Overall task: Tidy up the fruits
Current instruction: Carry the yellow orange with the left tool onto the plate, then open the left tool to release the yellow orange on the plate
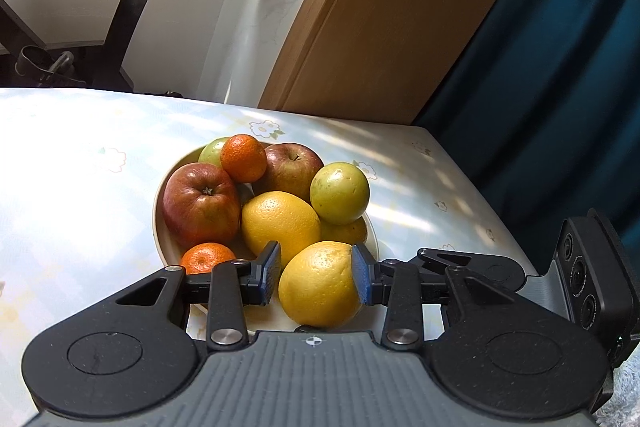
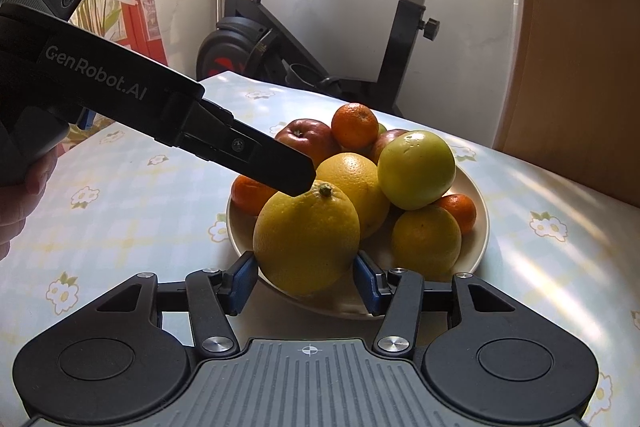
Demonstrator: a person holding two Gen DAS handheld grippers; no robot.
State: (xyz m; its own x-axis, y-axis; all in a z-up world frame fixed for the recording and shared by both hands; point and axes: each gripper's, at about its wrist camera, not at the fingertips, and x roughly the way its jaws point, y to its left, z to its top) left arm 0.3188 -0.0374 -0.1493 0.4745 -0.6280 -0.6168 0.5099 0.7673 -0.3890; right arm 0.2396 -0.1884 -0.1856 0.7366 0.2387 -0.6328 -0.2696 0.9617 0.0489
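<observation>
A large yellow orange (image 1: 320, 287) (image 2: 306, 239) is at the front rim of a cream bowl (image 1: 160, 227) (image 2: 482, 223). My left gripper (image 1: 316, 275) is shut on its upper part, both blue pads against the skin. In the right wrist view the left gripper (image 2: 300, 183) reaches in from the left onto the orange's top. My right gripper (image 2: 306, 283) flanks the orange's lower sides, a thin gap showing at the pads. Piled in the bowl are red apples (image 1: 200, 205), a green apple (image 1: 339, 193), mandarins (image 1: 243, 158) and another orange (image 1: 280, 221).
The bowl stands on a table with a pale flowered cloth (image 2: 120, 187). An exercise bike (image 2: 400, 27) stands behind the table's far edge. A wooden panel (image 1: 380, 27) and a dark blue curtain (image 1: 560, 87) border the right side. A hand (image 2: 20, 195) holds the left gripper.
</observation>
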